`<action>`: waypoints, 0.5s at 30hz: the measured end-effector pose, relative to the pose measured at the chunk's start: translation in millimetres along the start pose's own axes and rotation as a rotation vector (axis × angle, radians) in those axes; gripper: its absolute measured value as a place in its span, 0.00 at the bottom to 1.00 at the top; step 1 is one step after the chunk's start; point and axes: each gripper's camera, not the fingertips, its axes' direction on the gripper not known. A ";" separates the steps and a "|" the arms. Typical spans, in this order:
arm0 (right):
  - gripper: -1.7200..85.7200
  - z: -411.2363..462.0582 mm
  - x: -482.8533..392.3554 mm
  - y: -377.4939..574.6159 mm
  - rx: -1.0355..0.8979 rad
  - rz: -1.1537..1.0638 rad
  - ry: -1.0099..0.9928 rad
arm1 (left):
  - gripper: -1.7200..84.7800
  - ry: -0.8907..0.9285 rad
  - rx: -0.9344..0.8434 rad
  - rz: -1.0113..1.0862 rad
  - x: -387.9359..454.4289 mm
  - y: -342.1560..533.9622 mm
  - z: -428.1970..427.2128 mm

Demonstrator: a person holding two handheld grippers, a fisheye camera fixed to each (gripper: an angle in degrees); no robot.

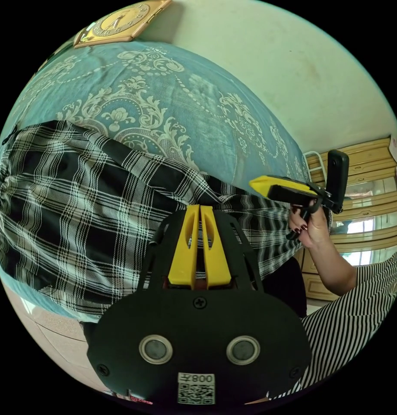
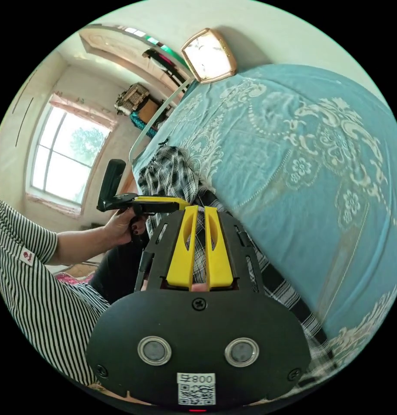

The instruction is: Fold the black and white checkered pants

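The black and white checkered pants (image 1: 77,207) lie spread across a teal patterned bedcover (image 1: 163,95), with one end reaching the near bed edge. My left gripper (image 1: 200,207) has its yellow jaws together at the pants' near edge, checkered cloth showing between them. To its right, a hand (image 1: 312,227) holds the right gripper (image 1: 256,183) at the same edge. In the right gripper view the pants (image 2: 172,173) run along the bed edge, and my right gripper (image 2: 197,208) is shut with checkered cloth between the jaws. The left gripper (image 2: 181,202) sits just left of it.
A gold-framed clock (image 1: 120,21) leans on the wall at the head of the bed (image 2: 293,151). Wooden cabinets (image 1: 366,207) stand beyond the bed's foot, and a window (image 2: 68,155) is across the room. The person's striped clothing (image 2: 34,281) is close beside both grippers.
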 end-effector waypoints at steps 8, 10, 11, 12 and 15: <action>0.10 76.4 -9.3 -50.1 -0.133 -0.239 0.184 | 0.02 0.042 0.018 -0.042 31.0 -3.9 -67.5; 0.10 96.7 -10.0 -59.3 -0.168 -0.288 0.212 | 0.02 0.067 0.023 -0.048 40.7 -7.4 -84.8; 0.10 101.8 -9.7 -61.5 -0.178 -0.297 0.212 | 0.02 0.070 0.024 -0.051 43.1 -8.2 -88.9; 0.10 112.2 -8.9 -65.8 -0.200 -0.315 0.219 | 0.02 0.082 0.027 -0.056 47.5 -9.7 -96.8; 0.06 132.9 -5.9 -76.2 -0.222 -0.340 0.304 | 0.02 0.108 0.039 -0.075 56.9 -13.4 -116.8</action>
